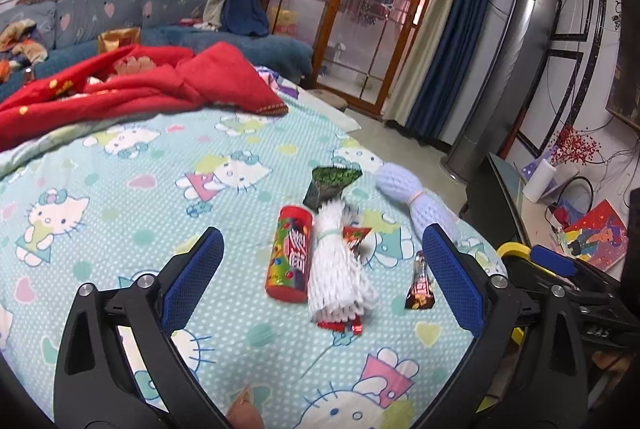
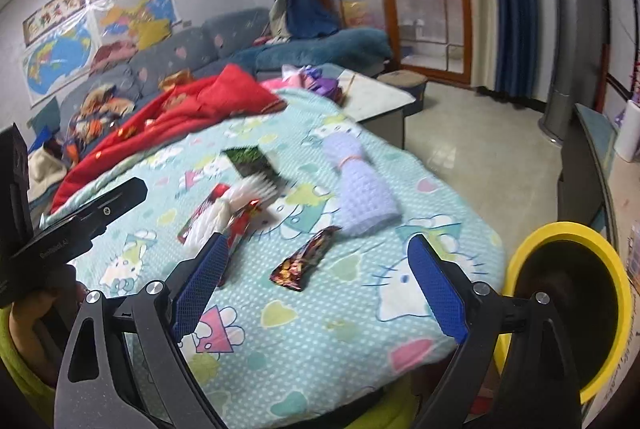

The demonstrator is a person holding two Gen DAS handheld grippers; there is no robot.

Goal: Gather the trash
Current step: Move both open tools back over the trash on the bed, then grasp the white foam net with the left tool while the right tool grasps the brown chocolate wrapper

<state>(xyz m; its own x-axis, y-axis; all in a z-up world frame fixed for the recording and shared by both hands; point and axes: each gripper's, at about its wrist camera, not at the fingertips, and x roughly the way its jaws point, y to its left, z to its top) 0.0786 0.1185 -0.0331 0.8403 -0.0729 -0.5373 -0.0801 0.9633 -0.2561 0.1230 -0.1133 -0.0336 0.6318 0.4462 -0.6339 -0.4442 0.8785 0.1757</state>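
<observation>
On the bed (image 1: 120,189) | candy wrapper (image 2: 306,259) and red candy tube (image 1: 289,253) not picked up | left gripper (image 1: 322,277) and right gripper (image 2: 318,283) both spread wide, holding nothing | yellow bin (image 2: 600,249) near right

Cat-print blanket (image 1: 120,189), light teal with white dots, covered the bed; a crumpled red quilt (image 1: 140,85) lay at its far end. A blue-grey sofa (image 1: 120,9) strewn with clothes stood behind, under wall maps (image 2: 80,41). Wooden-framed glass doors (image 1: 360,1) with dark blue curtains (image 1: 452,29) were beyond, a silver tower air conditioner (image 1: 508,77) standing to their right.
</observation>
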